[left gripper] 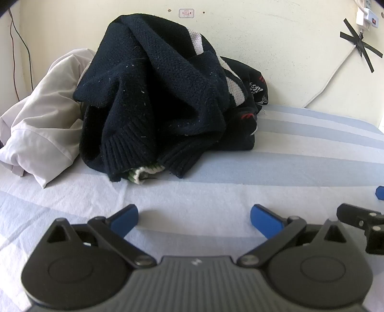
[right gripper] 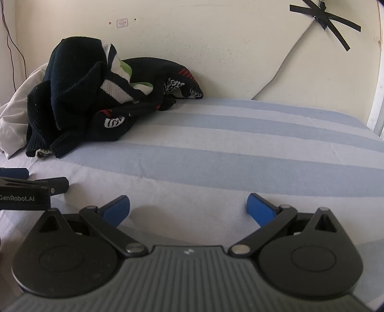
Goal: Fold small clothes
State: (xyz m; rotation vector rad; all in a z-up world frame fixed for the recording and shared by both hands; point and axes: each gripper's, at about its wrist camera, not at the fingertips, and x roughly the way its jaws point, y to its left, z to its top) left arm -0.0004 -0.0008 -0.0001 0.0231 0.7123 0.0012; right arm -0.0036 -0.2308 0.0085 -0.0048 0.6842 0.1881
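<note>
A heap of clothes lies at the back of the bed against the wall. On top is a dark navy knit sweater [left gripper: 153, 96] [right gripper: 69, 100] with white and green stripes showing. Behind and under it is a black garment with red and white print [left gripper: 254, 88] [right gripper: 172, 81]. A pale grey-white garment [left gripper: 45, 120] [right gripper: 14, 115] lies at the heap's left. My left gripper [left gripper: 194, 219] is open over the bare sheet in front of the heap, nothing between its blue fingertips. My right gripper [right gripper: 188, 208] is open too, further right, empty.
The bed is covered by a white and light-blue striped sheet [left gripper: 288, 153] [right gripper: 240, 148]. A cream wall stands close behind, with a white cable and black tape cross [left gripper: 360, 45] [right gripper: 324, 19]. The other gripper shows at each view's edge, the right gripper [left gripper: 360, 223] and the left gripper [right gripper: 31, 189].
</note>
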